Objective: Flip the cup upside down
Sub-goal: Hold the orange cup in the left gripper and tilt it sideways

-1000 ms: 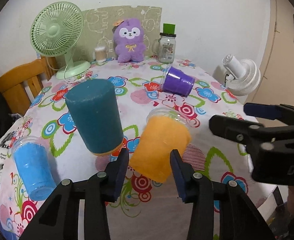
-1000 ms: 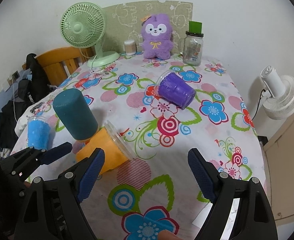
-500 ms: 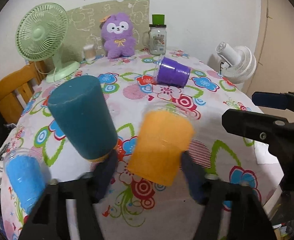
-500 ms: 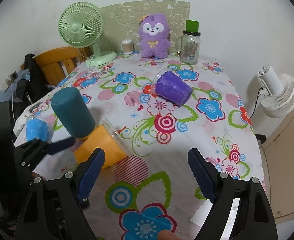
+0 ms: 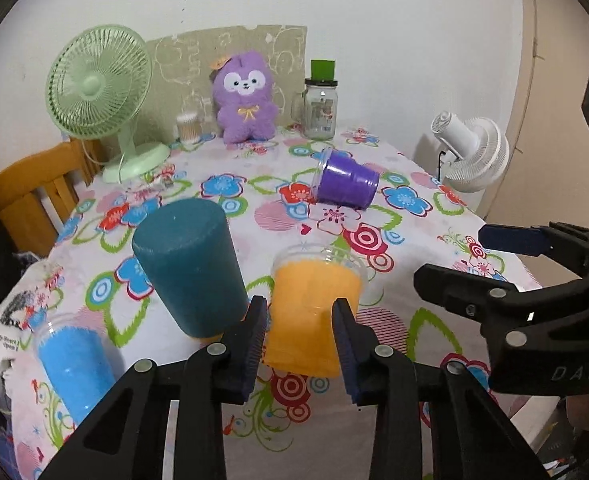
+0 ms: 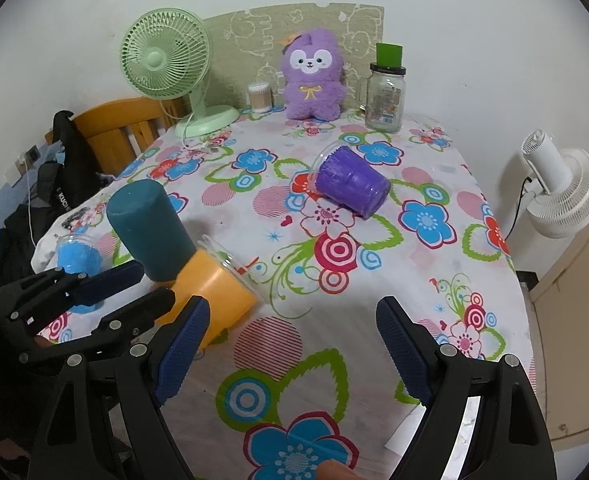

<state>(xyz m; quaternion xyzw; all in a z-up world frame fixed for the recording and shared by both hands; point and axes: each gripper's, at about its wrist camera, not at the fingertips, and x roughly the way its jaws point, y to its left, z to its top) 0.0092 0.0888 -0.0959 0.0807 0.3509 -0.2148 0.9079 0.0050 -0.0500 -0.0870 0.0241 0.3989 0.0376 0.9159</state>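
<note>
An orange cup point(image 5: 314, 312) lies on its side on the flowered tablecloth, its clear rim away from me; it also shows in the right wrist view point(image 6: 214, 292). My left gripper point(image 5: 300, 344) is shut on the orange cup, fingers pressing both sides near its base. A teal cup point(image 5: 190, 264) stands upside down just left of it, touching it. A purple cup point(image 5: 344, 186) lies on its side farther back. A blue cup point(image 5: 74, 364) stands upright at the near left. My right gripper point(image 6: 294, 356) is open and empty over the table's near edge.
A green fan point(image 5: 98, 92), a purple plush toy point(image 5: 246, 100), a glass jar point(image 5: 320, 108) and a small swab pot point(image 5: 188, 128) line the back of the table. A wooden chair point(image 5: 26, 196) stands left. A white fan point(image 5: 474, 152) stands right, off the table.
My left gripper has moved forward around the orange cup and closed on it. The right gripper has stayed open and barely moved.
</note>
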